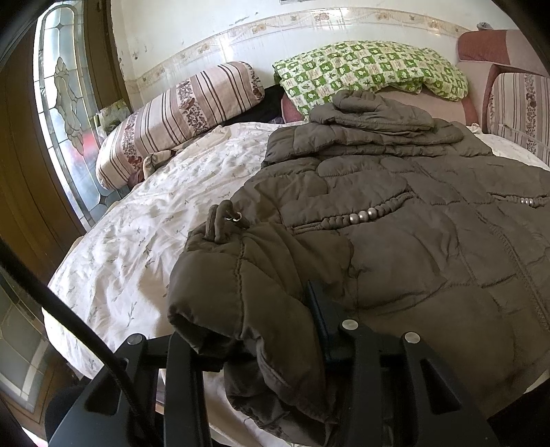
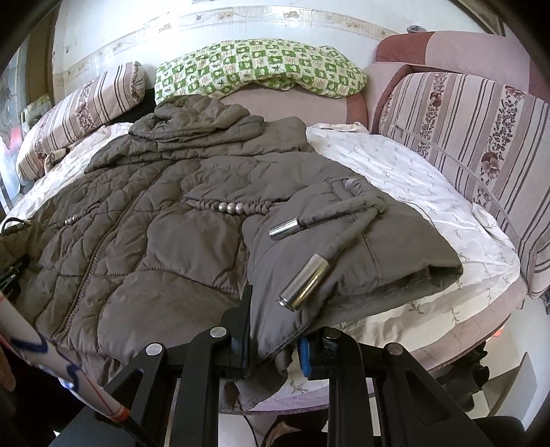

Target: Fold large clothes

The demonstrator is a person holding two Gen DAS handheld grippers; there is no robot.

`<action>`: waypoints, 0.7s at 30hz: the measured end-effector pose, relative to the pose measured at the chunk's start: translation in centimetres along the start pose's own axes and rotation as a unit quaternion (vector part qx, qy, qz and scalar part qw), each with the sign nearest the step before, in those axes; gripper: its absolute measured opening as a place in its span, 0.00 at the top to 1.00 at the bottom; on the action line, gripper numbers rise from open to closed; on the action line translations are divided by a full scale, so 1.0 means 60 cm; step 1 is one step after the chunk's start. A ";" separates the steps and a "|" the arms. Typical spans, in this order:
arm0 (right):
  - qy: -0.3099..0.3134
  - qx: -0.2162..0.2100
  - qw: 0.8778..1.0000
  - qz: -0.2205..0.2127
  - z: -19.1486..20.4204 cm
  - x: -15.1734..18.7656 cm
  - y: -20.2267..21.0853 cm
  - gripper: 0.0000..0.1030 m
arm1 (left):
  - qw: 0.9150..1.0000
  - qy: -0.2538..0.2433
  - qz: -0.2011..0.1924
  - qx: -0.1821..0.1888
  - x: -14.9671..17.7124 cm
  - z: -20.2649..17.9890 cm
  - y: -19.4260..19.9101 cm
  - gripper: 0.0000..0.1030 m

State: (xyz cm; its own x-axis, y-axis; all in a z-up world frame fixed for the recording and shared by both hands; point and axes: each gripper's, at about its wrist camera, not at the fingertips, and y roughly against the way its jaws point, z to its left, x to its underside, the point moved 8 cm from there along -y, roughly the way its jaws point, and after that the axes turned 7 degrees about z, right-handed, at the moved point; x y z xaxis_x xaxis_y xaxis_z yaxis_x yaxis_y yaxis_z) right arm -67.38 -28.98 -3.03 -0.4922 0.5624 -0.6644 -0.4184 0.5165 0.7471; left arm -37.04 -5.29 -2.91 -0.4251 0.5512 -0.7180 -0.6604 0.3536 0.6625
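Daylight is admitted through the leaded frosted-glass window (image 1: 65,113) at the left. The pale tiled wall (image 2: 240,24) is washed out by glare. Straight lines are bent by fisheye distortion, and corners are darkened.

The left hand-held gripper (image 1: 261,330) points forward and downward, its two black fingers closed on a bunched fold of the jacket (image 1: 395,220) hem. The right hand-held gripper (image 2: 275,344) tilts down likewise, its jaws nearly together, pinching the jacket's near edge between the pads.
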 end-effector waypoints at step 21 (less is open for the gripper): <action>-0.002 -0.013 0.999 -0.042 0.003 -0.046 0.040 0.79 | 1.000 0.018 -0.016 0.020 -0.038 0.011 0.024 0.67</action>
State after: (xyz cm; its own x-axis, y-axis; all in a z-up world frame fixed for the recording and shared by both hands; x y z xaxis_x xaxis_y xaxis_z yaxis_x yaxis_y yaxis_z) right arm -66.85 -29.18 0.59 -0.4520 0.5199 -0.7249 -0.4777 0.5452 0.6889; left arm -36.60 -5.54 -0.15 -0.4265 0.5113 -0.7461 -0.6496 0.4008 0.6460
